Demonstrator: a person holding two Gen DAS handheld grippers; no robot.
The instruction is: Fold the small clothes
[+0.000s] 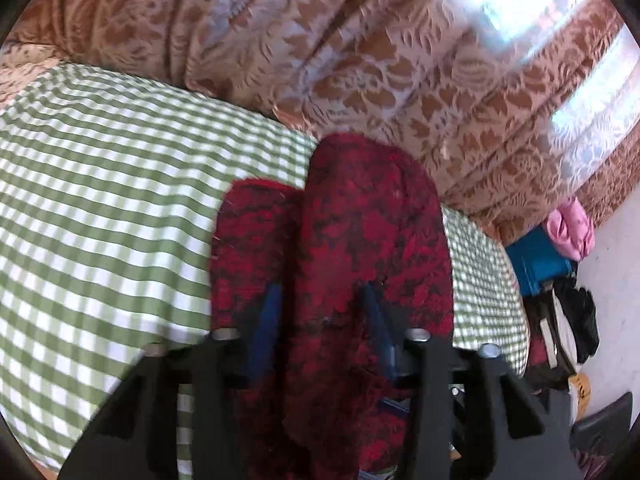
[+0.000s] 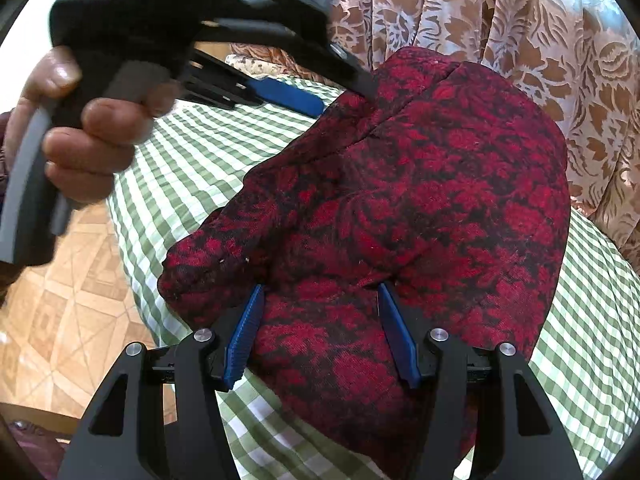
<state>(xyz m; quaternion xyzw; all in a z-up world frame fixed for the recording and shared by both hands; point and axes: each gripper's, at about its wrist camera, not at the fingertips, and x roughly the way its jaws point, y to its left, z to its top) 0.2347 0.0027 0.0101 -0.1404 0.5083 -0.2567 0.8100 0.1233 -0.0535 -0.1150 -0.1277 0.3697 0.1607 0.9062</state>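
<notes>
Right tool (image 2: 320,328): blue fingers (image 2: 245,336) straddle a bunched fold of the red-and-black patterned garment (image 2: 420,184), cloth filling the gap and both pads against it, so clamped on the garment. Left tool (image 1: 320,316): blue fingers sunk in the same cloth, narrow gap, pinching a thick ridge of it; in the right wrist view its tip bites the garment's far-left edge. A hand (image 2: 80,128) grips that tool's handle. Garment lies rumpled on the green-and-white checked cloth (image 1: 100,200) over the surface. Behind: brown floral lace curtain (image 1: 360,60). Patterned floor (image 2: 68,304) at lower left.
</notes>
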